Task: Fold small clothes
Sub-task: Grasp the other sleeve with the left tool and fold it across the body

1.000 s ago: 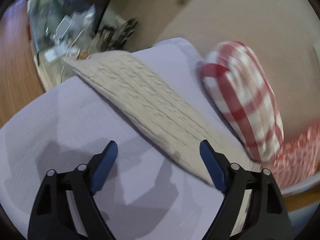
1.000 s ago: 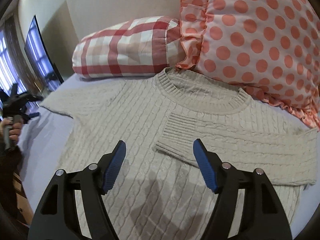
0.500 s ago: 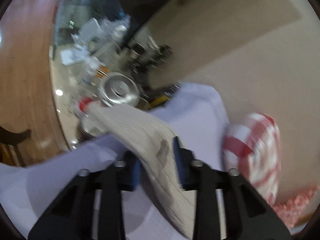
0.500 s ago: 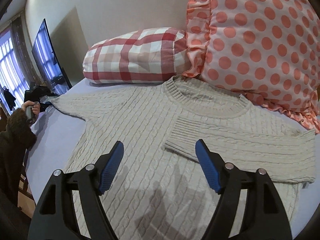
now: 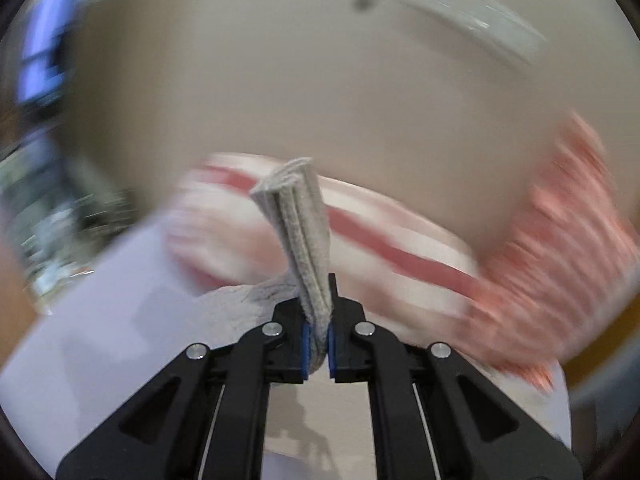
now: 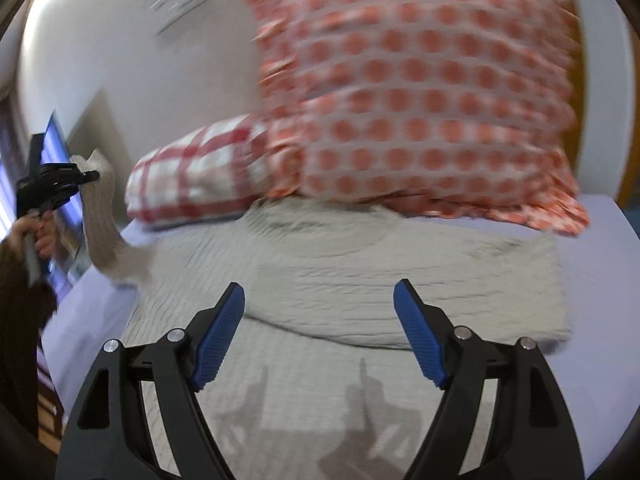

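Lavender bedsheet (image 6: 600, 248) covers the mattress under everything; a pale wall rises behind. Your polka-dot pillow (image 6: 420, 92), coral spots on white with a frilled edge, leans upright at the head, its lower edge touching the sweater's collar. Just beside it on the left lies a red-and-white checked pillow (image 6: 192, 176). Both are smeared by motion blur in the left wrist view.

Cream cable-knit sweater (image 6: 320, 280) lies flat on the sheet, one sleeve folded across the chest. Its other sleeve (image 5: 304, 232) stands lifted, ribbed cuff uppermost, pinched between the closed blue pads of your left gripper (image 5: 318, 344).

Your right gripper (image 6: 320, 320) hovers over the sweater body, jaws spread wide, nothing between them. A dark screen (image 6: 52, 152) at far left is partly hidden.
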Motion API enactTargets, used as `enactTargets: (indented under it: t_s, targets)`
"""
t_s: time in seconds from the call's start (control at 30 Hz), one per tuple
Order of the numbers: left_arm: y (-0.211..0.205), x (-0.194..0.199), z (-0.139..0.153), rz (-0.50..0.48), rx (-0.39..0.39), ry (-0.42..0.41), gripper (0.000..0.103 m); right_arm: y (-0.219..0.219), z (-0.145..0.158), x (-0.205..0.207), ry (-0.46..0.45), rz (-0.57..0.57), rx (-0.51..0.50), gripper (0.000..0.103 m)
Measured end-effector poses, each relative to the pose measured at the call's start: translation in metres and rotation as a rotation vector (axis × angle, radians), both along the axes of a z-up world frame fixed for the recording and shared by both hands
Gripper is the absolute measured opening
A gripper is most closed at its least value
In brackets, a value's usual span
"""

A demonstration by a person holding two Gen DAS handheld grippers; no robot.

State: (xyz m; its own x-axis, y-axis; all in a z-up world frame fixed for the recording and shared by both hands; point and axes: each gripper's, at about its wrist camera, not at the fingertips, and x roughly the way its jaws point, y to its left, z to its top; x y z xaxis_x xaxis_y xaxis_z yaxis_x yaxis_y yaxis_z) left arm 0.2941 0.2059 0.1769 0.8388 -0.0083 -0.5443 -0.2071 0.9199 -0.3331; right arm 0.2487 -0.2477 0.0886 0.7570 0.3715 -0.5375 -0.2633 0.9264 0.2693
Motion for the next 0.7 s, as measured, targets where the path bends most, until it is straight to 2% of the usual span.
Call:
enactTargets:
  t_s: [0.1,0.17,0.33,0.4,0.43,0.47,0.5,0.57,0.6,0.63,0.7]
  targets:
    - [-0.125,0.019,-0.012,-0.217,0.055,0.012,0.006,-0.032,-0.003,-0.005,0.005,-0.071,0.026,0.079]
    - [-0.202,0.03,-0.038,-0.331,0.123,0.057,0.006,-0.056,-0.006,-0.011,0.016,-0.118,0.049,0.079]
    - [-0.326,0.045,-0.111,-0.47,0.273,0.175,0.006,-0.1,-0.014,-0.029,0.027,-0.208,0.071,0.079]
    - [-0.351,0.048,-0.133,-0.521,0.296,0.229,0.009,-0.112,-0.017,-0.031,0.032,-0.228,0.088,0.079]
    - [-0.361,0.048,-0.142,-0.563,0.283,0.258,0.014,-0.117,-0.018,-0.031,0.036,-0.233,0.099,0.079]
    - [-0.363,0.048,-0.148,-0.611,0.255,0.282,0.016,-0.12,-0.019,-0.03,0.043,-0.227,0.11,0.079]
    - [-0.363,0.045,-0.15,-0.664,0.206,0.299,0.024,-0.119,-0.019,-0.029,0.047,-0.219,0.115,0.079]
    - [-0.348,0.036,-0.142,-0.736,0.099,0.283,0.033,-0.113,-0.019,-0.023,0.058,-0.172,0.126,0.079]
    - [-0.337,0.03,-0.136,-0.761,0.043,0.264,0.042,-0.106,-0.018,-0.019,0.067,-0.141,0.128,0.079]
    - [-0.327,0.026,-0.13,-0.768,0.012,0.241,0.053,-0.098,-0.018,-0.014,0.074,-0.107,0.128,0.078]
    - [-0.292,0.006,-0.112,-0.745,-0.015,0.188,0.062,-0.077,-0.019,0.001,0.099,-0.043,0.107,0.076]
